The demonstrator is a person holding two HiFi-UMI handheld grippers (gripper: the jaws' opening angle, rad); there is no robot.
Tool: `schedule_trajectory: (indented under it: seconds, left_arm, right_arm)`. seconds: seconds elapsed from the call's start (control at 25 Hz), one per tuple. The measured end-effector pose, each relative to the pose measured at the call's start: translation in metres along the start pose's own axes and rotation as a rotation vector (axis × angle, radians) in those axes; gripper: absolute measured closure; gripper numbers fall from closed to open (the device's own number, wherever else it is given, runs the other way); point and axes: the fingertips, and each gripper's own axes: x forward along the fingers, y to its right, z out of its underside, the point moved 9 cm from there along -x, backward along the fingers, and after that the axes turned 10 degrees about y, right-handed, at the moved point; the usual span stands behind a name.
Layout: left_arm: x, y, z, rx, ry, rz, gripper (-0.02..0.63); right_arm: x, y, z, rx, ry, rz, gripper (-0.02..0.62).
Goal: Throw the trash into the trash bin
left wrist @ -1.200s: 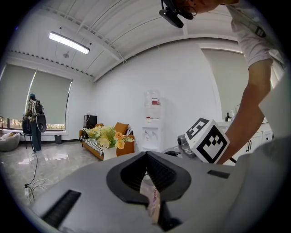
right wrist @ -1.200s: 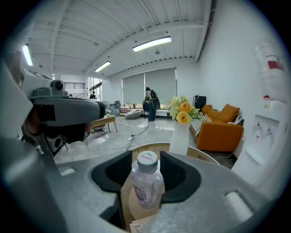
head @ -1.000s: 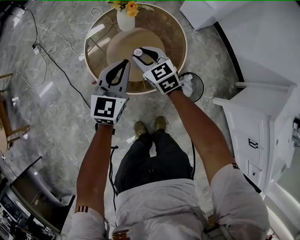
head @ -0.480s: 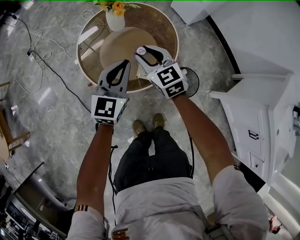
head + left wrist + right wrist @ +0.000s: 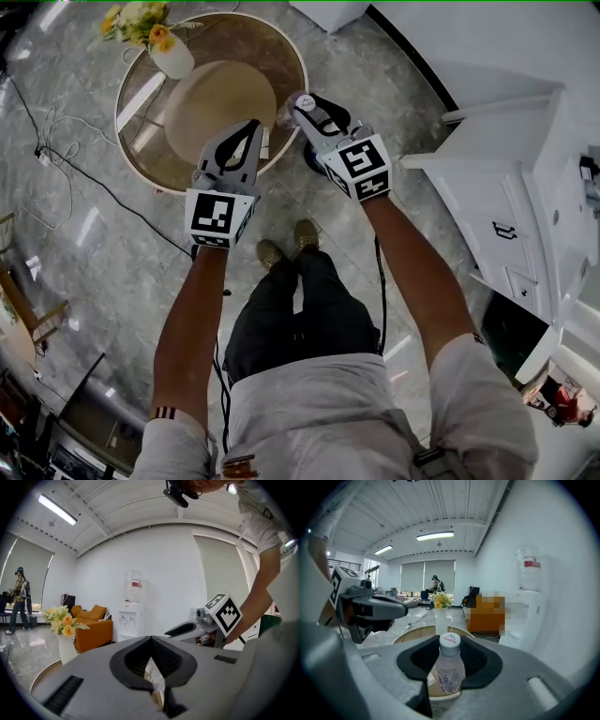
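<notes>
Locate the bottle point(image 5: 449, 667) in the right gripper point(image 5: 449, 656): clamped at the body between both pads, cap up and clear above the jaws. Read the half-wide jaw setting as a grip on the bottle, not as an empty opening. Treat the upright hold as deliberate, judged to keep the smooth plastic from sliding out during the carry.

Locate the wrapper point(image 5: 154, 679) in the left gripper point(image 5: 151, 641): pinched between jaws closed almost tip to tip, hanging loose below the pads. Expect thin, crumpled film here, judged to need that tight pinch.

In the head view, find both grippers held out ahead on outstretched arms. Place the left one over the near right edge of the table point(image 5: 216, 98). Place the right one past that edge, over the bin point(image 5: 311, 159).

Find the bin on the floor just beside the table's right edge, mostly hidden under the right gripper. Disregard the vase point(image 5: 172, 58) at the table's far edge.

Judge progress as carry stage: both pieces in hand, neither released yet.

Before opening either gripper, centre its tip over the bin mouth. Watch for the wrapper clinging to a pad or drifting past the rim.
</notes>
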Motion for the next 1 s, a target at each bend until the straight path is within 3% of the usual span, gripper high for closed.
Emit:
schedule_trajectory:
  seconds: [0.4, 1.0]
  left_arm:
    - [0.055, 0.068, -0.004, -0.005, -0.012, 0.110, 0.607]
    - [0.085, 0.110, 0.008, 0.001, -0.036, 0.126, 0.607]
  right_arm:
    - [-0.100, 0.069, 0.034, 0.026, -0.080, 0.138, 0.457]
    - [-0.150, 0.098, 0.083, 0.022, -0.171, 0.130, 0.454]
